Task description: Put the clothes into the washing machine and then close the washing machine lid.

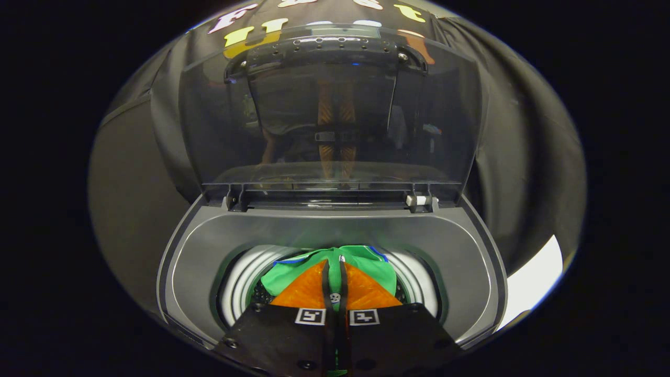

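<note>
My hand-held gripper [335,272] is clamped on the green garment [314,267], fingers nearly together, and holds it directly over the washing machine's drum [241,288]. The cloth hangs straight below me (lid [330,110] upright beyond), so release means downward.

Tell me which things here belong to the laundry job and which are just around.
Job: green garment pinched in the shut claw over the drum; washing machine; its raised clear lid.
Just around: black cloth wall.
</note>
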{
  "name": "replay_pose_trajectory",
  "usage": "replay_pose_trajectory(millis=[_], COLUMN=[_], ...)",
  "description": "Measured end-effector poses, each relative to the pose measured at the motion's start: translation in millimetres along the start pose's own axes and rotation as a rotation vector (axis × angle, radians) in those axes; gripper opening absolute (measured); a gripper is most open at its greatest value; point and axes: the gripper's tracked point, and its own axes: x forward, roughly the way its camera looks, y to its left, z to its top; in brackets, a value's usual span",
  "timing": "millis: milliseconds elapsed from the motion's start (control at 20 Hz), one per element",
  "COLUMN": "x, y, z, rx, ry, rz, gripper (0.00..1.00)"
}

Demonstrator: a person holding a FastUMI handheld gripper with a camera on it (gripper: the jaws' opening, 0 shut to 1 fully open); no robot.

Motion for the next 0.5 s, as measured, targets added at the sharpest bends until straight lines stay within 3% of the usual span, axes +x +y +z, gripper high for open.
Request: replay_pose_trajectory(millis=[250, 500], x=[-1.1, -6.5], y=[-2.6, -3.6], z=[4.4, 9.9], rx=[-0.024, -0.044], ry=[-0.027, -0.087], rz=[-0.031, -0.045], gripper=[0.95, 0.98])
